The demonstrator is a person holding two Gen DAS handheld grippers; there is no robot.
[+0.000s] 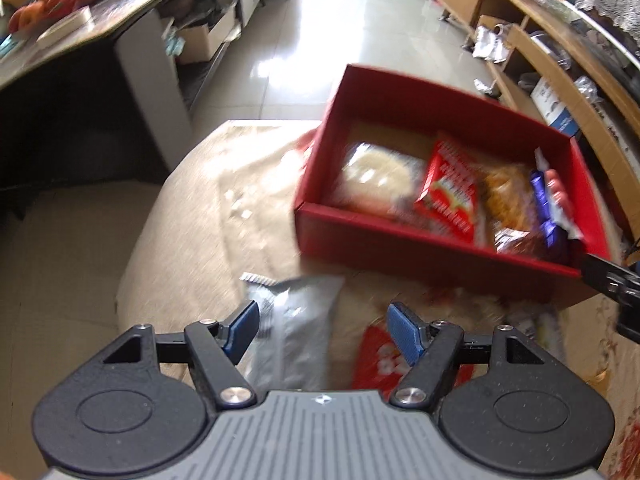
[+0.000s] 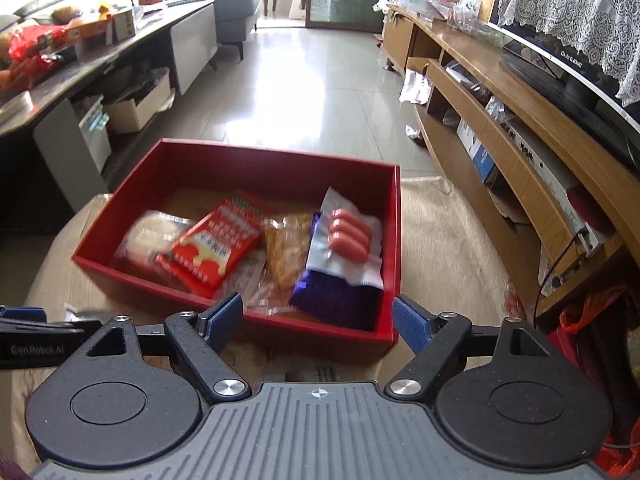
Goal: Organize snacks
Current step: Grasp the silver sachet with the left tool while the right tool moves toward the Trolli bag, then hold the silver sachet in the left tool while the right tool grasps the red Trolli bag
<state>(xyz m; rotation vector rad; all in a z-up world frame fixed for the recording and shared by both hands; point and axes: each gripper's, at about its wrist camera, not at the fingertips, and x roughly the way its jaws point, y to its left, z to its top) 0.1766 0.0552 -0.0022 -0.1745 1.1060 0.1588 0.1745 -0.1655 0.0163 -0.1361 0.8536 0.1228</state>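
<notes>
Under our left gripper (image 1: 322,330) lie a silver packet (image 1: 296,328) and a red packet (image 1: 380,360) — blurred, perhaps both sealed snacks — jaws apart, gripping nothing. Our right gripper (image 2: 318,320) hangs wide and empty over the red box (image 2: 256,168), snacks inside.

The right gripper (image 2: 318,322) is open, with nothing between its blue pads. Just past it sits a red box (image 2: 256,168). Inside lie a red packet (image 2: 214,248) and a sausage pack (image 2: 350,236).
</notes>
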